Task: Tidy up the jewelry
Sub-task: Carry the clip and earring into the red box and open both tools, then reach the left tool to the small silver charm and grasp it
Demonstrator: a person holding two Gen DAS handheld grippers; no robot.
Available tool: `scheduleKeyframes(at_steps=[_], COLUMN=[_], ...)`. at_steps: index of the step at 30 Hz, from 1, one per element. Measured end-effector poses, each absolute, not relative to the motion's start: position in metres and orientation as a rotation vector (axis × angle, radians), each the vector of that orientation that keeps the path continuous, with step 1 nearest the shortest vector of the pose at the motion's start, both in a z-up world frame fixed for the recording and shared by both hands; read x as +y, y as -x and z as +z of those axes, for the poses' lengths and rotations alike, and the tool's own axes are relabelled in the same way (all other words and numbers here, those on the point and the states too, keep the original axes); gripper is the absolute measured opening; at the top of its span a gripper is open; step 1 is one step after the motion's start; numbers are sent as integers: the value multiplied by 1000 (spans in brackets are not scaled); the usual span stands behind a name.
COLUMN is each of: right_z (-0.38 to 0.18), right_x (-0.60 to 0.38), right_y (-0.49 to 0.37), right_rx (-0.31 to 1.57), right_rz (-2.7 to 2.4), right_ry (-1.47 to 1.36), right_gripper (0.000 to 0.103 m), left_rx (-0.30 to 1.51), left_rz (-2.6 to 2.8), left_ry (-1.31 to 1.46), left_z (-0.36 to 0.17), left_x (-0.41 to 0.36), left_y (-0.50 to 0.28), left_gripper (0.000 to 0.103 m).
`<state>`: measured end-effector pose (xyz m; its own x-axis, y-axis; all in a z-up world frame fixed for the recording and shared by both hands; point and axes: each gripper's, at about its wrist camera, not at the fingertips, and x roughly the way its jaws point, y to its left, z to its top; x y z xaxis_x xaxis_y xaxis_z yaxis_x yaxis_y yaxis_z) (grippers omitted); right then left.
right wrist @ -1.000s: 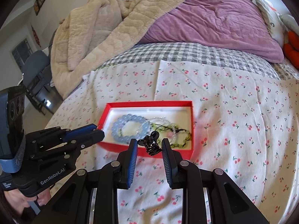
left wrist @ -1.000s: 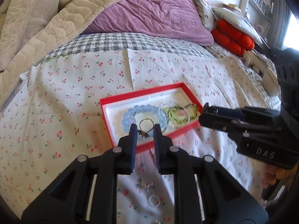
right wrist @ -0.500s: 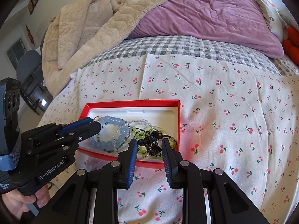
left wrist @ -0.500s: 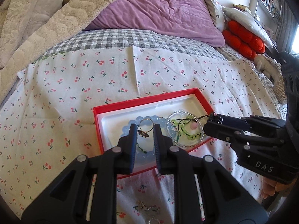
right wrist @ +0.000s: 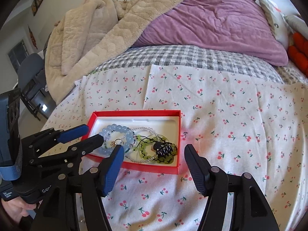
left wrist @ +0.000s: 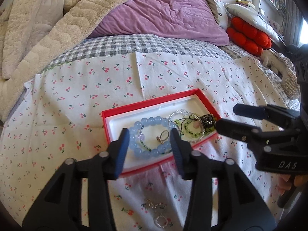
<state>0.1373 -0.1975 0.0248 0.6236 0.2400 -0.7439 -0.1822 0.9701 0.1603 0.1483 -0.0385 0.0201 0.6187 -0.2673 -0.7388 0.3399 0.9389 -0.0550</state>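
A red tray (left wrist: 150, 102) (right wrist: 134, 112) with a white lining lies on the cherry-print cloth. It holds a blue bead bracelet (left wrist: 138, 125) (right wrist: 115, 128), a clear bead bracelet (left wrist: 179, 112) and a green bead bracelet (left wrist: 189, 132) (right wrist: 146, 155). A small ring (left wrist: 162, 136) lies inside the blue bracelet, below my left gripper (left wrist: 148, 146) (right wrist: 92, 132), whose jaws are opening and empty. A black hair claw (right wrist: 163, 148) (left wrist: 207, 119) rests on the green beads. My right gripper (right wrist: 154, 150) (left wrist: 228, 116) hangs just over it with its jaws opening, not touching it.
Several small loose rings and earrings (left wrist: 154, 206) lie on the cloth in front of the tray. A beige blanket (right wrist: 96, 38) and a purple duvet (right wrist: 211, 23) are heaped at the back. Red cushions (left wrist: 248, 36) sit far right, and a chair (right wrist: 30, 80) stands beside the bed.
Both grippers have spread their jaws. The ring dropped from the left one into the blue bracelet, and the hair claw left the right one and now lies in the tray.
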Motion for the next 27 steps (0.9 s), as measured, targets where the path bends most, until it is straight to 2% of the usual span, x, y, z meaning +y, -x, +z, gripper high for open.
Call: scheduleKeyframes(at_steps=[5,9,12,14,19,27], right_z=[31,33,34,34,32,17], right_x=[-199,-200,-201,-202,-199,-191], right_y=[-125,-113,-104,-98,-82,-59], right_rx=[869,880,893,899,912,978], right_rz=[238,239,232,230,234,243], right_ry=[-56,-37,-36,-39,-15,37], right_gripper=[66,67,73,78,82,83], left_rx=[834,843,855,873,939,1034], left_rz=[-343,-334,-320,-316,-319,-366], left_ry=[-132,-155,-174,-191,-215,-225], left_z=[26,29,30,28,22,12], left_x=[-35,-30,-26,-22,-11,6], left_y=[-135,-123,-115,-110,-98,-78], left_gripper=[62,75,83,84,84,84])
